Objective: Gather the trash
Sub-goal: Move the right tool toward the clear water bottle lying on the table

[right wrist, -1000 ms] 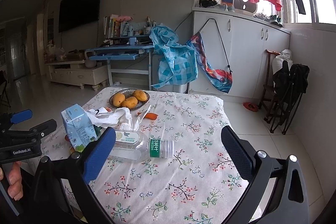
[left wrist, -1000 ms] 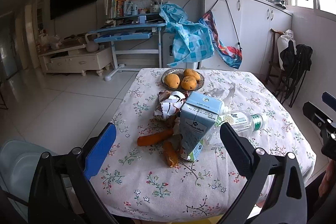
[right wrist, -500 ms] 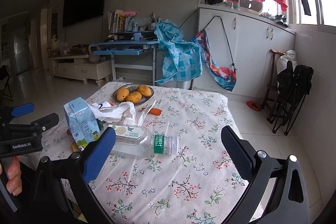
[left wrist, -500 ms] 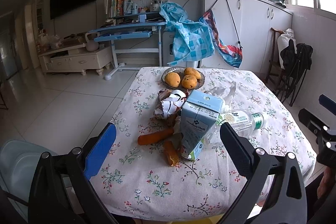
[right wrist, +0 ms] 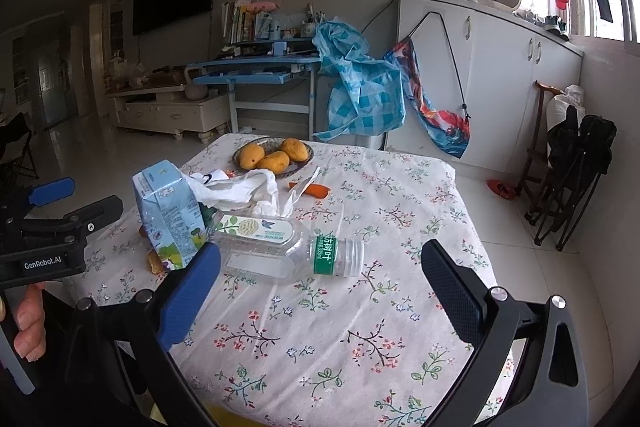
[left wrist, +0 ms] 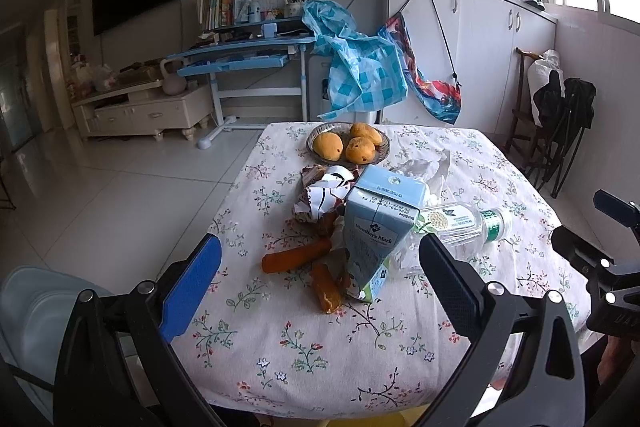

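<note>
**A:** so where's the trash sitting?

**B:** all piled mid-surface on the floral tablecloth (left wrist: 320,347). Blue milk carton (left wrist: 376,227) stands upright, a bit tilted, with a crumpled wrapper (left wrist: 324,193) just behind it and a couple of orange carrot pieces (left wrist: 296,255) lying at its base. An empty clear plastic bottle (right wrist: 280,247) lies on its side right beside the carton, green-label neck pointing toward the right edge. White plastic bag (right wrist: 240,189) is scrunched up between the carton and the dish of mangoes (right wrist: 272,155) at the far end (those look like actual fruit, not trash).

**A:** and the grippers?

**B:** left gripper (left wrist: 320,291) hovers at the near edge of the surface, fingers spread wide, nothing between them, carton straight ahead. Right gripper (right wrist: 320,297) also spread wide and empty, over the cloth with the bottle just past its blue finger (right wrist: 188,297). Neither touches anything.
</note>
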`<state>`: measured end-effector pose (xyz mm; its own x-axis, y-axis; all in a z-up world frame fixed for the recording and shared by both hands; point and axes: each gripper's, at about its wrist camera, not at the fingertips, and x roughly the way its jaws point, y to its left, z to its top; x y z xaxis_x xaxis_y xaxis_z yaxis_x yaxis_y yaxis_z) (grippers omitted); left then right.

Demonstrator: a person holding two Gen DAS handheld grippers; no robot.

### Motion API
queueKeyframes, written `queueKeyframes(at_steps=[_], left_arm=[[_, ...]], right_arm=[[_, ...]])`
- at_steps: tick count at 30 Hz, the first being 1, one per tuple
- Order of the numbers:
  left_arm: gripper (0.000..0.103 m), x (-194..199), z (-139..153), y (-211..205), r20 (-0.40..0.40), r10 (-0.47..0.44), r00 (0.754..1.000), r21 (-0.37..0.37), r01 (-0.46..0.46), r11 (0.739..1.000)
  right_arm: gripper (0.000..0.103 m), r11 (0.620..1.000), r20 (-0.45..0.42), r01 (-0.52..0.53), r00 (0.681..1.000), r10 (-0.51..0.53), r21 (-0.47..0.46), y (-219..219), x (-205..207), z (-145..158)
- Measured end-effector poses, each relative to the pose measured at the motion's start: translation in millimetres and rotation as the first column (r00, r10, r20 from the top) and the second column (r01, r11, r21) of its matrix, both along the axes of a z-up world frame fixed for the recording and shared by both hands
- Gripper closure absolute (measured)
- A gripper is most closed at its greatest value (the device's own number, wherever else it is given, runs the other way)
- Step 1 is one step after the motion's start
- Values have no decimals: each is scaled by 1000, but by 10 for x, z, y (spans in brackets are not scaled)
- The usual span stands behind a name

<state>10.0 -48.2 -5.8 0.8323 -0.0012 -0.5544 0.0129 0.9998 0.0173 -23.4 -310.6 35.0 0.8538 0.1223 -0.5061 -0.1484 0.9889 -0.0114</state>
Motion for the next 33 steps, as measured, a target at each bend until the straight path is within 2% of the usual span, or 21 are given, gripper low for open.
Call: queueKeyframes(at_steps=[33], left_arm=[[7, 102, -102, -27, -75, 3, 997, 47, 0, 999]], right_arm=[[6, 995, -108, -94, 990, 91, -25, 138, 146, -201]])
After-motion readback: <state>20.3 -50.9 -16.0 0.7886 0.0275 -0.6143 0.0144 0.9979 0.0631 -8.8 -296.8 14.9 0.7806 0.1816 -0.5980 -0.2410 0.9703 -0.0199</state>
